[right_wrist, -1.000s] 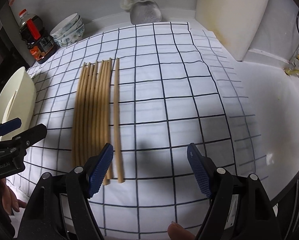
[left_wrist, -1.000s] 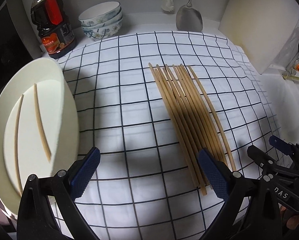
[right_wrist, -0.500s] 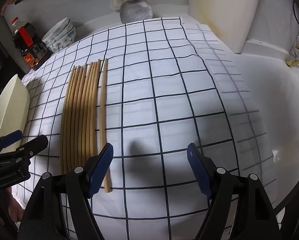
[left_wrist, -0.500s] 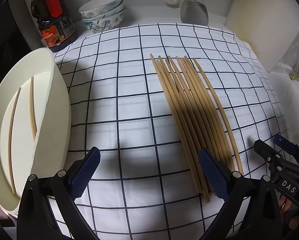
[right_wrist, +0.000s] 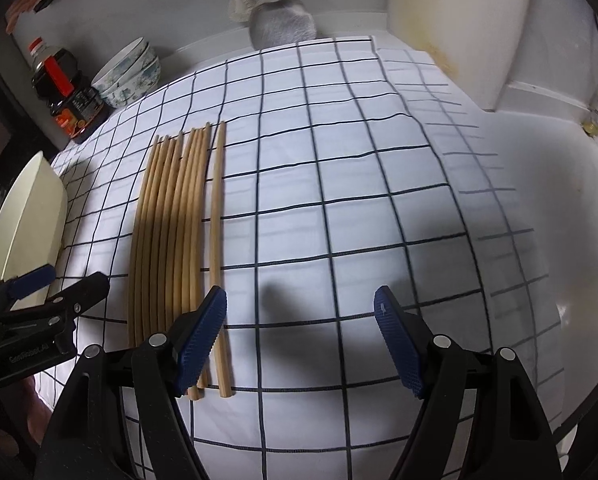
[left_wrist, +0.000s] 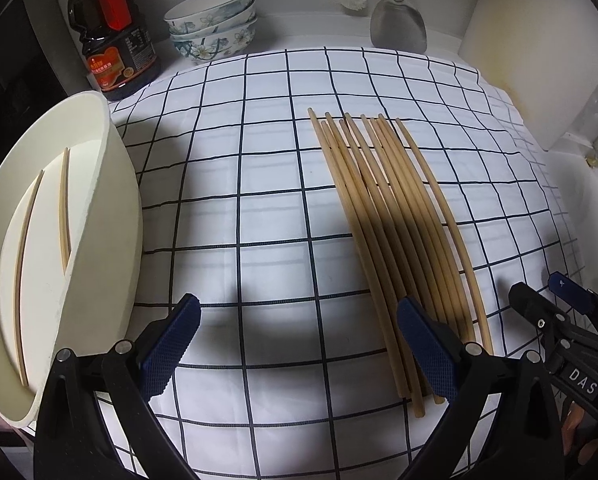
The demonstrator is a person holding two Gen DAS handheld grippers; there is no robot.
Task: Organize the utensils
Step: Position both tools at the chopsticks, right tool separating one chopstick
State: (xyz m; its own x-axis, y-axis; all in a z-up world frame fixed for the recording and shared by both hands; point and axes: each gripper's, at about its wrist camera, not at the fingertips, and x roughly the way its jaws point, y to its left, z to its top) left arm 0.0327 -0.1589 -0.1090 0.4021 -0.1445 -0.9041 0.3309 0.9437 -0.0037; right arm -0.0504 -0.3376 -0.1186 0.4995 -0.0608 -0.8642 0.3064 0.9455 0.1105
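Chopsticks [left_wrist: 395,240] lie bundled on checked cloth [left_wrist: 259,160]; two more inside cream tray [left_wrist: 111,208]. Left gripper [left_wrist: 299,344] and right gripper [right_wrist: 299,336] both spread wide, empty, above cloth.

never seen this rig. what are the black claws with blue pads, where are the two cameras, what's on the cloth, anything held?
No robot here: a person holds one hand-operated two-finger gripper in each hand, and a fisheye camera on each looks forward along its fingers.

The left wrist view shows the left gripper from behind; the right gripper fills the foot of the right wrist view. Each also appears at the edge of the other's picture.

On the checked cloth lies a row of wooden chopsticks, side by side. To the left stands a white tray with two more chopsticks inside. At the back: a dark bottle, stacked bowls and a metal spatula.

Both grippers are open and hold nothing.
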